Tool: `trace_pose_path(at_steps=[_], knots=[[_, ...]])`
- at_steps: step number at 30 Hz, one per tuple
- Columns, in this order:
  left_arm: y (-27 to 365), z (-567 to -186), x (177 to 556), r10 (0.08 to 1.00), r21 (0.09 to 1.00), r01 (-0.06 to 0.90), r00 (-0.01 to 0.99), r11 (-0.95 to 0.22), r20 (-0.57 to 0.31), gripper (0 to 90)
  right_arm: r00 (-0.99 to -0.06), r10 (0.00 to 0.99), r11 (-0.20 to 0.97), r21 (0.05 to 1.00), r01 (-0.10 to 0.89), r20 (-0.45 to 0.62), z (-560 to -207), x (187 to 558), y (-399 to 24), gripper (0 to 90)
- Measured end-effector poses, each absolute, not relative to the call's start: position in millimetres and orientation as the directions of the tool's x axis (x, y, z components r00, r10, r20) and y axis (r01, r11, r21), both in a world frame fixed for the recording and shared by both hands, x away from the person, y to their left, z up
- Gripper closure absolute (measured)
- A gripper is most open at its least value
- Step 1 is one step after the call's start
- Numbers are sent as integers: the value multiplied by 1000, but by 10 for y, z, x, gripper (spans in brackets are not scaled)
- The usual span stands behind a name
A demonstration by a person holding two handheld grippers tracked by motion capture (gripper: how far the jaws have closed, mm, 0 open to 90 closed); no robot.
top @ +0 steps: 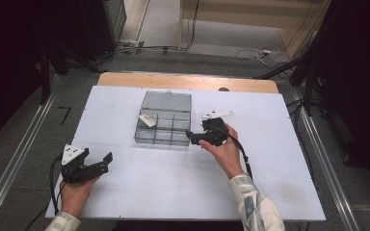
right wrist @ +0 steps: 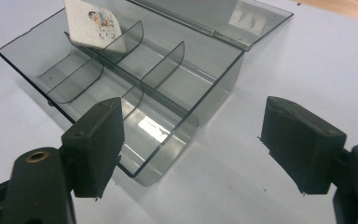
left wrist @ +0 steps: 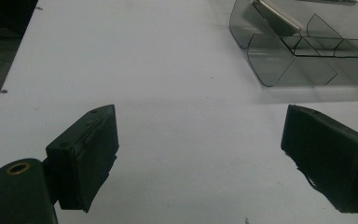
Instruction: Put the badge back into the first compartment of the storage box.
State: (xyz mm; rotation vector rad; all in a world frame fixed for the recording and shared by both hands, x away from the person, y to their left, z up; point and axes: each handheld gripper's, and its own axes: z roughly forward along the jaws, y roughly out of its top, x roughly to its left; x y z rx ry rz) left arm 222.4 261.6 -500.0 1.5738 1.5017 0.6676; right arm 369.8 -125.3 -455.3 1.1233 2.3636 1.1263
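Beside the organizer box (top: 164,120), right tongs (top: 191,136) level, apart, empty; left tongs (top: 107,161) likewise.

the box (right wrist: 168,93) looks like smoky clear plastic, smooth and glossy, catching glare. the card (right wrist: 98,23) in it seems matt, speckled and printed. the surface (left wrist: 168,70) is matt white; bare wood edges it. the jaws are matt black, slightly rough.

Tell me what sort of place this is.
Probably a lab or workshop set up for recording handling work, not a home. A white table stands between metal rails, cables trail across the grey floor behind it, and a person holds a left gripper and a right gripper beside a clear box.
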Motion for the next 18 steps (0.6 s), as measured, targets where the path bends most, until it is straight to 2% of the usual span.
trace_pose_path(at_steps=[18], knots=[[2601, -5009, 2230, 976, 843, 533, 139, 68, -167, 112, -622, 780, 358, 766, 533, 68, -4583, 3605, -1546, 196]])
